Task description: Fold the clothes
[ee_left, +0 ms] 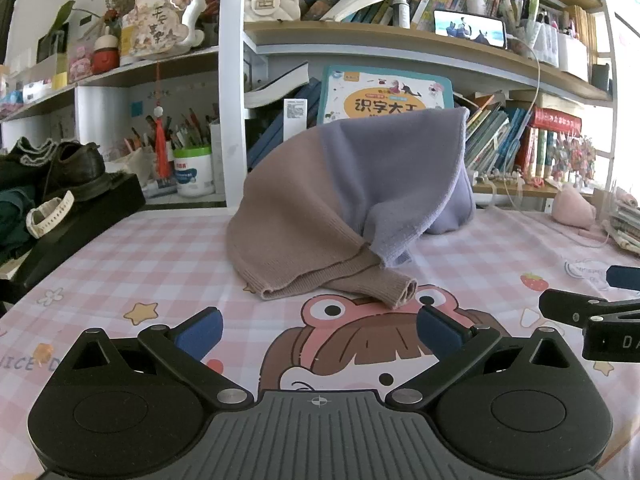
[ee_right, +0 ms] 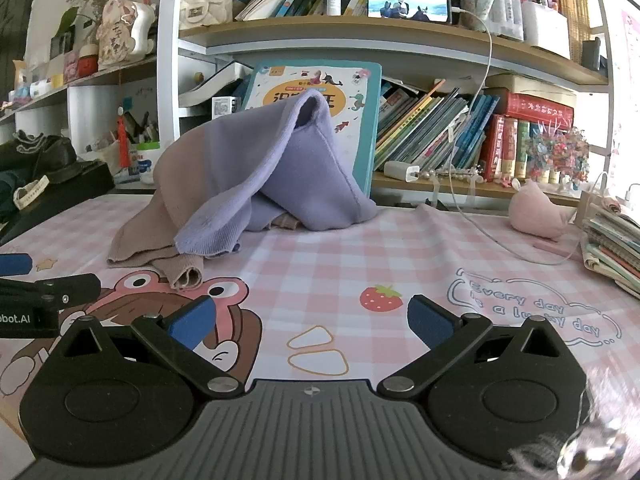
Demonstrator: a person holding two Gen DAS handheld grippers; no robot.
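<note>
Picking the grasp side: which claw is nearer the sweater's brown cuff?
Left. The cuff lies just ahead of the left claw; the right claw sits further right, cuff off to its left.

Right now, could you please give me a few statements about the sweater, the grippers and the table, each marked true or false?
1. The sweater is brown and purple. True.
2. The left gripper is shut on a sleeve. False: its jaws are open and hold nothing, short of the cuff.
3. The sweater lies flat and neatly folded. False: it stands in a crumpled heap, propped against a book behind it.
4. The right gripper is open and empty above the tablecloth. True.
5. A strawberry print shows on the cloth ahead of the right gripper. True.
</note>
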